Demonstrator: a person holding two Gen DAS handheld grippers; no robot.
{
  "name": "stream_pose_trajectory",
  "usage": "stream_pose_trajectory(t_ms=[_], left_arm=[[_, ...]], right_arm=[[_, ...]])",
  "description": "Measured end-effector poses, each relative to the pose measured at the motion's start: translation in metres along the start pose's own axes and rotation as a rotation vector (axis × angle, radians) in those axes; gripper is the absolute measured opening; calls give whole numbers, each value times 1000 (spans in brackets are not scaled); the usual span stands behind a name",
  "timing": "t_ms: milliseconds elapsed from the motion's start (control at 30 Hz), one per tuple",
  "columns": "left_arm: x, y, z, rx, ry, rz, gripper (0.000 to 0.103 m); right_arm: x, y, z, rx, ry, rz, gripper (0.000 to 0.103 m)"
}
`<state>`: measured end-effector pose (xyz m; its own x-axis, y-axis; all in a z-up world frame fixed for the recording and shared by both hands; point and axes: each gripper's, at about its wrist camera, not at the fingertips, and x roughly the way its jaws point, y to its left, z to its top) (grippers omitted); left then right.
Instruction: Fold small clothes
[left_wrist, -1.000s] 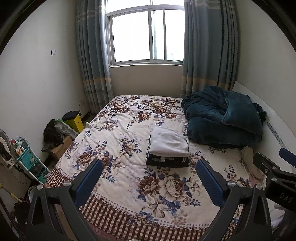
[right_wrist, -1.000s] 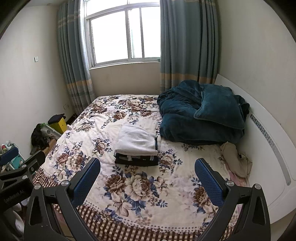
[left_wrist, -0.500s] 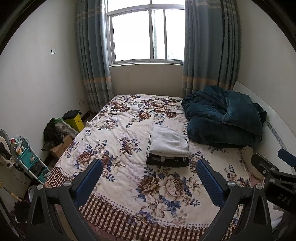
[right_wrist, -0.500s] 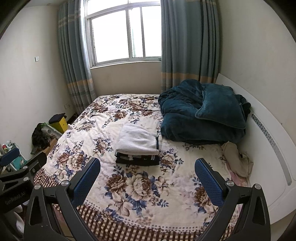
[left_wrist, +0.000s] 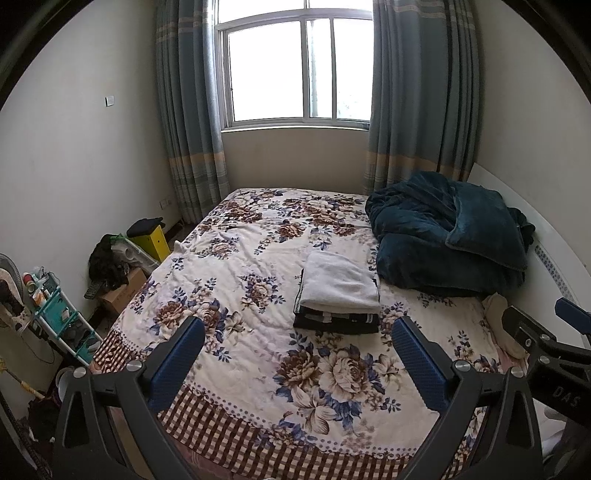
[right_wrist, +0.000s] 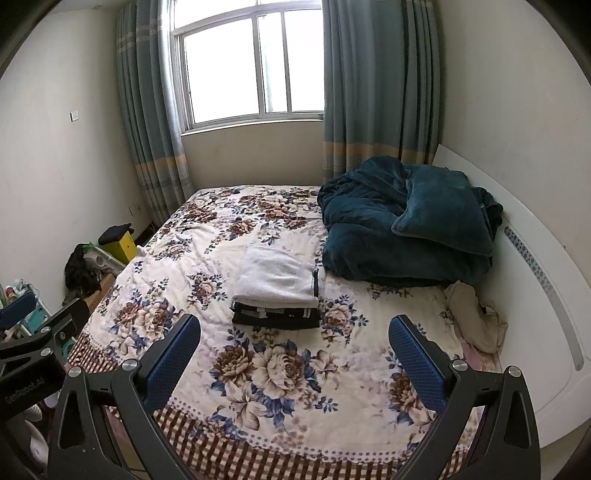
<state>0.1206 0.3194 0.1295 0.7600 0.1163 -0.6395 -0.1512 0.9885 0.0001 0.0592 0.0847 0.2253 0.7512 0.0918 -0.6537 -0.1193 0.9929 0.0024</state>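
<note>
A neat stack of folded clothes (left_wrist: 338, 291) (right_wrist: 277, 291) lies mid-bed on the floral bedspread (left_wrist: 258, 280) (right_wrist: 221, 266): a white garment on top, dark ones beneath. My left gripper (left_wrist: 297, 354) hangs open above the bed's near edge, well short of the stack, with nothing between its blue pads (left_wrist: 181, 354). My right gripper (right_wrist: 293, 350) is likewise open and empty at the same distance. Each gripper shows at the edge of the other's view, the right one (left_wrist: 554, 350) and the left one (right_wrist: 40, 332).
A rumpled dark teal blanket (left_wrist: 447, 232) (right_wrist: 402, 225) fills the bed's far right. A beige garment (right_wrist: 476, 317) lies crumpled by the white headboard (right_wrist: 546, 295). On the floor at left stand a yellow box (left_wrist: 153, 236), a cardboard box, dark clothes and a teal rack (left_wrist: 55, 317).
Both grippers drifted slightly; the view barely shifts. The stack and the bed are unchanged, and both stay open.
</note>
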Motion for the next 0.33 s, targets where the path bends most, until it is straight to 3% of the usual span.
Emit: stream_pose_trajectory(t_ms=[333], left_arm=[[-4,5,-3,-9,4,8,103]], right_arm=[[2,3,5,-4,1,10,103]])
